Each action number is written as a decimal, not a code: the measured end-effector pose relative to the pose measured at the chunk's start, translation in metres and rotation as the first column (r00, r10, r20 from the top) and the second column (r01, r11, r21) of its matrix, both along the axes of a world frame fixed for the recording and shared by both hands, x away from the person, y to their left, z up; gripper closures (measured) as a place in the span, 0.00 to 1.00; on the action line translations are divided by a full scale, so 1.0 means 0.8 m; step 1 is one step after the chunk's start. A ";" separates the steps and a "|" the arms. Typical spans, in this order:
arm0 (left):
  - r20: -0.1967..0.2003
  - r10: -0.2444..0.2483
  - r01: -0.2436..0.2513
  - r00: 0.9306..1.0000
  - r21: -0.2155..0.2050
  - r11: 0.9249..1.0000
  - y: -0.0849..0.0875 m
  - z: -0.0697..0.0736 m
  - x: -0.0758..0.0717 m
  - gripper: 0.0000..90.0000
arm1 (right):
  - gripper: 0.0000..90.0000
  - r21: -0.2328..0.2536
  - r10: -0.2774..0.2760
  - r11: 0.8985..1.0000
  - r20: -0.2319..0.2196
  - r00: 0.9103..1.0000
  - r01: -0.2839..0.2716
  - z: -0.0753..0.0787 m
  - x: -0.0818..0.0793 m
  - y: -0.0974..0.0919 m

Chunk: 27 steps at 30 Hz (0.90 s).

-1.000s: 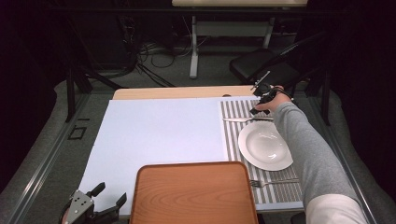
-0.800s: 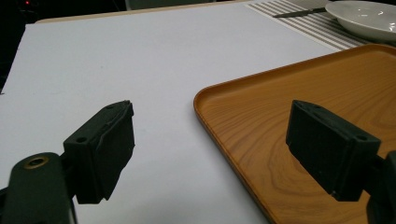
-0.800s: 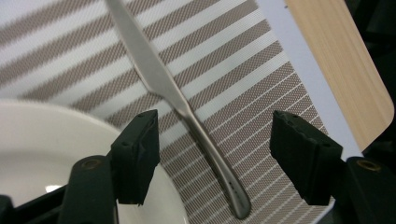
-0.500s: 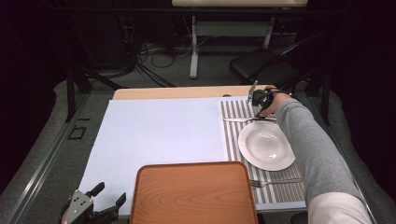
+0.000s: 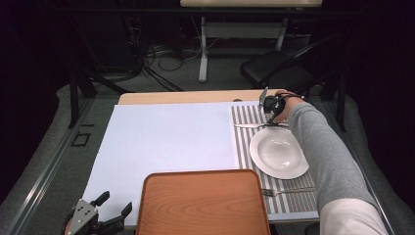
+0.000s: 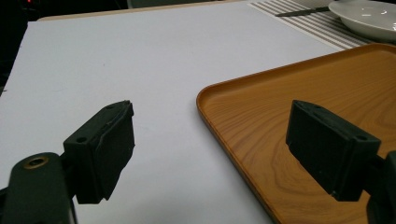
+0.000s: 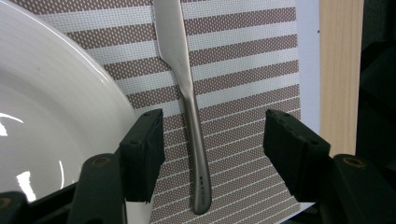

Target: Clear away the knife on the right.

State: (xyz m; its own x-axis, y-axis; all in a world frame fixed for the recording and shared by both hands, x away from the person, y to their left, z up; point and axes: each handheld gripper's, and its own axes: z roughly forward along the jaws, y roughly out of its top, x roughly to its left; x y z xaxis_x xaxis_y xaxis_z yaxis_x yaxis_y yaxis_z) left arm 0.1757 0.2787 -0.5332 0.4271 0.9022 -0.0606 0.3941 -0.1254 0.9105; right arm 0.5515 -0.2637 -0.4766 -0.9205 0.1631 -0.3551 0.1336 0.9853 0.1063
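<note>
Lying flat on the striped placemat (image 7: 243, 70), the knife (image 7: 189, 102) sits just beside the far rim of the white plate (image 7: 51, 116), handle toward the mat's outer edge. Over that handle the right gripper (image 7: 212, 154) is spread, one jaw on each side and neither pad touching metal; its jaws have just been closing, with the knife between them. On the near side of the plate a fork (image 5: 288, 191) rests on the same mat. Nearer the person than the plate and to its left stands a wooden tray (image 5: 203, 203) on the white sheet (image 5: 166, 137). Well away from the plate, at the tray's left corner, the left gripper (image 5: 110, 209) holds its jaws wide apart with nothing between them
</note>
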 end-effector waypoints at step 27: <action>-0.008 0.038 -0.038 0.999 -0.004 0.999 0.009 -0.004 -0.001 0.17 | 0.74 -0.061 0.124 0.990 -0.047 0.991 -0.127 -0.045 0.017 0.014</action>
